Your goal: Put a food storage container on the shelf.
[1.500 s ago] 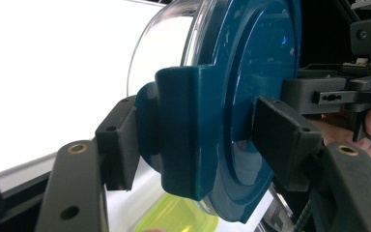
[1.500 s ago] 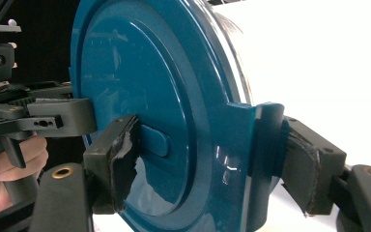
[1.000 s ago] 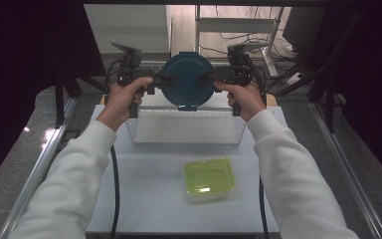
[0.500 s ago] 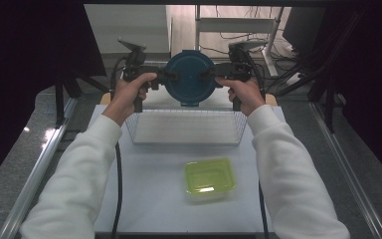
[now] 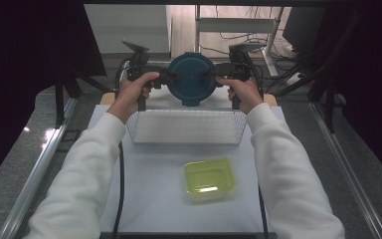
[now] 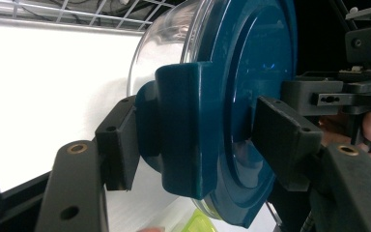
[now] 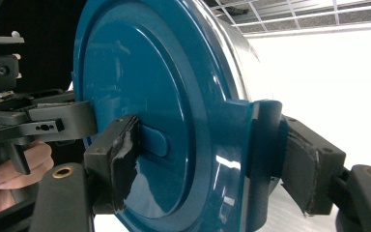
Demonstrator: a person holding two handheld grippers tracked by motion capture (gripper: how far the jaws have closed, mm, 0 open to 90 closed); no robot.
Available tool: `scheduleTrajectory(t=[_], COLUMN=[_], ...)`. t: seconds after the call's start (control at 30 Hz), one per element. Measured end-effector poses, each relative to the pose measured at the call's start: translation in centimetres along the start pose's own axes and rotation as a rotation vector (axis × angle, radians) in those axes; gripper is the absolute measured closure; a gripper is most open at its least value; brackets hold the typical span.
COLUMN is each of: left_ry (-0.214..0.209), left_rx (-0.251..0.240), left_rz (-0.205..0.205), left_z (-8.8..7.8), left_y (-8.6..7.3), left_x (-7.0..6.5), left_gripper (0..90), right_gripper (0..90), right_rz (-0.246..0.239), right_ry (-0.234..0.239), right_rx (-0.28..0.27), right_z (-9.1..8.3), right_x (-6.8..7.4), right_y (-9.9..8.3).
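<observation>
While both hands hold it up on edge over the white wire basket (image 5: 186,127), the round clear container with a teal plastic lid (image 5: 191,78) hangs between them | left gripper (image 5: 171,77) — jaws clamped on its side latch | right gripper (image 5: 214,75) — clamped likewise, opposite latch | yellow-green plastic tub (image 5: 209,178) on the table (image 5: 149,199), probably empty

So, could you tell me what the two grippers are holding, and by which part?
Both hold one round container with a blue lid, tipped on edge: the left gripper and right gripper each clamp a lid latch on opposite sides.
</observation>
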State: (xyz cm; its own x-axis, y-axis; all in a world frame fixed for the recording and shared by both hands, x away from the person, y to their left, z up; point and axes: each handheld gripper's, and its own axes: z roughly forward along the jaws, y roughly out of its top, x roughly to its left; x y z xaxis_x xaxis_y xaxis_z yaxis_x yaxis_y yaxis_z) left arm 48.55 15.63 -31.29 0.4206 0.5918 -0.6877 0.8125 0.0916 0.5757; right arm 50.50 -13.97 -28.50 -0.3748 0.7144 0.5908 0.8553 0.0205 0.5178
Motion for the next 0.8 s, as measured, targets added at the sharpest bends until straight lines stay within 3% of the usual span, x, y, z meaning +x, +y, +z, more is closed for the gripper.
scheduleTrajectory(t=[0.1,0.53,0.8], left_ry=[-0.016,-0.043,-0.048], left_rx=[0.000,-0.012,-0.022], left_rz=[-0.037,-0.124,-0.128], left_z=[0.2,1.4,1.7], left_y=[0.3,0.8,0.7], left_x=[0.7,2.4,2.8], left_gripper=[37.3,33.8,32.1], right_gripper=[28.4,27.7,27.2], right_rz=[0.020,0.135,0.162], right_ry=[0.002,0.043,0.060], right_rx=[0.003,0.013,0.008], right_z=[0.4,1.5,1.7], right_x=[-0.5,-2.2,-2.7], right_y=[0.4,1.1,1.1])
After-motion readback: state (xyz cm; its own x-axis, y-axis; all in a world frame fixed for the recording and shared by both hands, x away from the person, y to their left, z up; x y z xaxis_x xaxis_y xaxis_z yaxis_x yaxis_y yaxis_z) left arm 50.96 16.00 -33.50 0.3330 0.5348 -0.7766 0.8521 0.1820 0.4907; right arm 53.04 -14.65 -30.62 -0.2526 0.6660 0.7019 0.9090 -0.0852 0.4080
